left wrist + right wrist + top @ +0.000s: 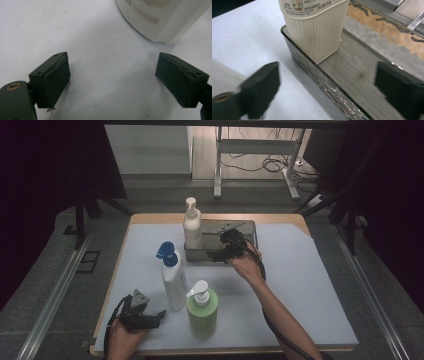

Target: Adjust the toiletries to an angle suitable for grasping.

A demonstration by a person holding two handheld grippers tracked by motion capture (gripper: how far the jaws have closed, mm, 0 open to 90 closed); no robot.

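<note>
Left gripper [159, 313] near edge of white surface [300, 285], fingers apart, empty. Right gripper [216, 254] fingers apart, nothing between; cream ribbed pump bottle [192, 226] upright in left end of grey metal tray [248, 226]. Advice: withdraw straight, avoid bumping bottle.

On the table [310, 285] in front of me, a tray [247, 226] sits toward the far edge, and one pump bottle [192, 227] stands upright inside it at its left end. My right hand-held gripper [220, 254] hovers at the tray's near wall, right of that bottle. Nearer to me two more pump bottles stand side by side: one [172, 280] on the left, another [202, 310] just right of it and slightly closer. My left hand-held gripper [159, 316] lies at the near left edge, just left of them.
</note>
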